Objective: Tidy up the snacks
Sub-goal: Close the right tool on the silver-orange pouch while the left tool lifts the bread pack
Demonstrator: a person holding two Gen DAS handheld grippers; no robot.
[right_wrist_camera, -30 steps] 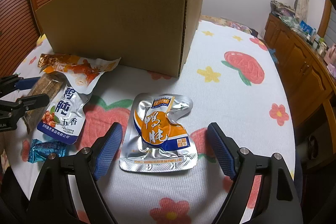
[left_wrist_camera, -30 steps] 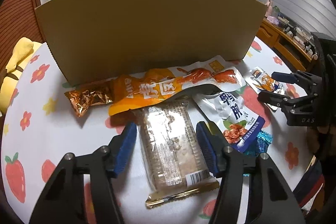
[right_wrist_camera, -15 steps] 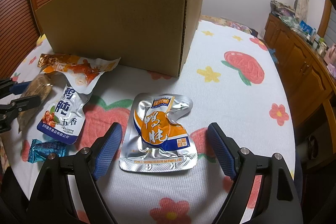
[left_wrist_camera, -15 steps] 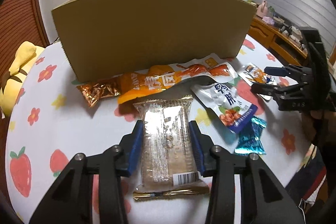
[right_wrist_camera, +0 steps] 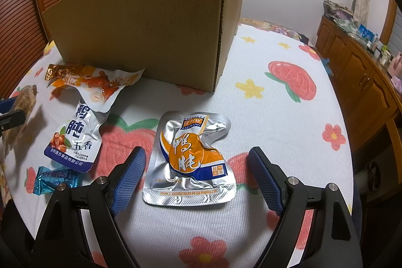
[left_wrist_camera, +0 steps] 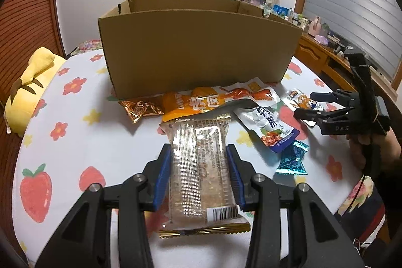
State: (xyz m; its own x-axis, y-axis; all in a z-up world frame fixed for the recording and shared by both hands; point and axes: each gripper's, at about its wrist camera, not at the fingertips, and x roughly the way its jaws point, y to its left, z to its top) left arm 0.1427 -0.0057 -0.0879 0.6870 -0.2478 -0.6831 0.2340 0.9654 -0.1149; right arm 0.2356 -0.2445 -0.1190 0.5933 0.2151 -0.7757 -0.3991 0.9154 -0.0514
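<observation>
My left gripper [left_wrist_camera: 198,177] is shut on a clear-wrapped brown cake bar [left_wrist_camera: 201,167] and holds it above the flowered tablecloth. Behind it lie a long orange snack bag [left_wrist_camera: 216,99], a white and blue pouch [left_wrist_camera: 271,127] and a teal candy [left_wrist_camera: 292,160], all in front of an open cardboard box [left_wrist_camera: 198,52]. My right gripper [right_wrist_camera: 196,175] stands open over a silver and orange pouch [right_wrist_camera: 191,155] that lies flat between its blue pads [right_wrist_camera: 128,177] without touching them. The right wrist view has the lifted bar [right_wrist_camera: 22,104] at its far left.
A yellow plush toy [left_wrist_camera: 27,84] rests at the table's left edge. Wooden cabinets [right_wrist_camera: 356,62] with small items run along the right wall. A hand [left_wrist_camera: 364,142] holds the right gripper [left_wrist_camera: 311,104] at the table's right side.
My left gripper closed on the cake bar and lifted it off the cloth, pulling back so more of the box's open top shows. The right gripper stayed still over the silver pouch.
</observation>
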